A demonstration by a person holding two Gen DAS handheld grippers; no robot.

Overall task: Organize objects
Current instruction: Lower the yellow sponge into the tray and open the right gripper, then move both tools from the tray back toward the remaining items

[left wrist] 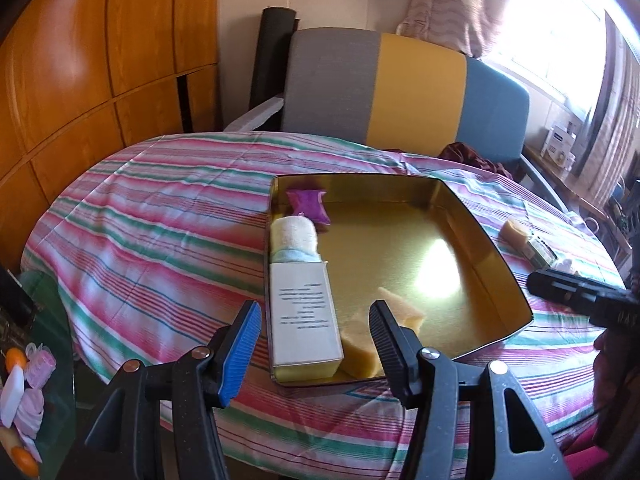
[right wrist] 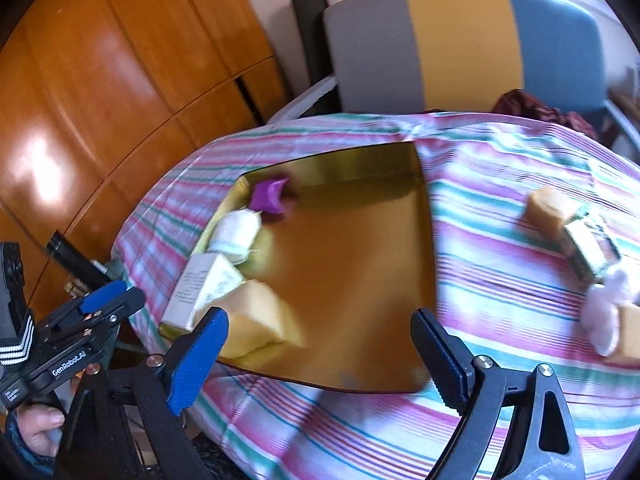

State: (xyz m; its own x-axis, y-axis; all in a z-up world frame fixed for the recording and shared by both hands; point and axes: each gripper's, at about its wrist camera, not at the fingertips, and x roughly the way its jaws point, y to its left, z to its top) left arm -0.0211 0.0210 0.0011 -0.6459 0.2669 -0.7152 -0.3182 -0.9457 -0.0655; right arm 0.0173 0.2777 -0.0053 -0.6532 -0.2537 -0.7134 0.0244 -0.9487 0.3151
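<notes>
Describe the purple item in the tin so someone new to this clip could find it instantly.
Start at the gold tin on the striped tablecloth. Along its left wall runs a row: white box, rolled white towel, then the purple item in the far left corner. It is the only purple thing there, small and pinched in the middle.

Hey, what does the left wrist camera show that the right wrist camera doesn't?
Only the left wrist view shows the side table at far left with small pink and orange items, and the bright window.

Only the right wrist view shows the white fluffy item and a second yellow block at the right edge, plus the hand holding the left gripper.

Both show the gold tin holding the purple piece, rolled towel, white box and sponge, and the striped cloth.
</notes>
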